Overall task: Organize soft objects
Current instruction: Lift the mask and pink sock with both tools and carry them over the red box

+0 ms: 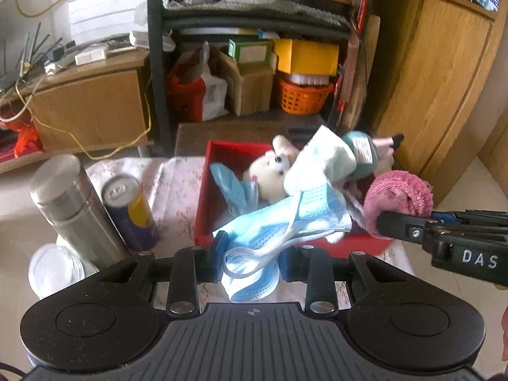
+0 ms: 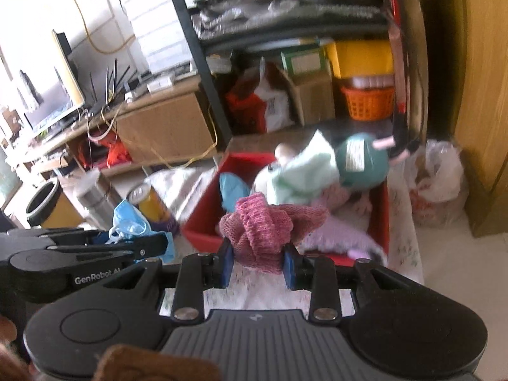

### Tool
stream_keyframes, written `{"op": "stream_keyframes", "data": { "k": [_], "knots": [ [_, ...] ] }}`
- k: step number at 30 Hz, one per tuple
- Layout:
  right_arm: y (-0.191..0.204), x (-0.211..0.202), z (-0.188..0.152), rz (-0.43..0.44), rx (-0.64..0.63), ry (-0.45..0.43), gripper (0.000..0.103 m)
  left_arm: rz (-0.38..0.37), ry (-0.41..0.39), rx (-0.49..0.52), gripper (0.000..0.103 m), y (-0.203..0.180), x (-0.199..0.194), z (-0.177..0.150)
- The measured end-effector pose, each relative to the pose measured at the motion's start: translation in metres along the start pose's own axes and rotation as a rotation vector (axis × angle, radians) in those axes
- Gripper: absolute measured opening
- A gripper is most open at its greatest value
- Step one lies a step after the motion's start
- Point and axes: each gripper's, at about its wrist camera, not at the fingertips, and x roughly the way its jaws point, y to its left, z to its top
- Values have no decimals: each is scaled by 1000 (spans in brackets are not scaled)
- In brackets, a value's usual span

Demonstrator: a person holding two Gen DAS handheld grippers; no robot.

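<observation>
My left gripper (image 1: 252, 263) is shut on a bunch of light blue face masks (image 1: 270, 225) whose ear loops hang loose, just in front of the red box (image 1: 203, 216). My right gripper (image 2: 257, 265) is shut on a bundled pink knitted cloth (image 2: 263, 228), held above the box's near edge (image 2: 203, 225). Inside the box lie a white plush toy (image 1: 270, 171), a pale green cloth (image 1: 324, 158), a teal yarn ball (image 1: 362, 155) and another blue mask (image 1: 228, 184). The right gripper (image 1: 385, 219) with the pink cloth (image 1: 400, 193) shows at the right of the left wrist view.
A steel flask (image 1: 73, 203), a purple and yellow can (image 1: 130, 209) and clear lids (image 1: 54, 270) stand left of the box on the flowered tablecloth (image 1: 177, 197). Behind are a black shelf with boxes and an orange basket (image 1: 301, 95), and a wooden cabinet (image 1: 428, 79). A plastic bag (image 2: 438, 184) lies on the floor at the right.
</observation>
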Motion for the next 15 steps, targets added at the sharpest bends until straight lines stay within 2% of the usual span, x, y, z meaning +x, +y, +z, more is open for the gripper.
{"op": "stream_keyframes", "data": {
  "k": [15],
  "knots": [
    [-7,10,35,2,27,-54,3,-19,-36,-19,32,-7,17,34]
  ]
}}
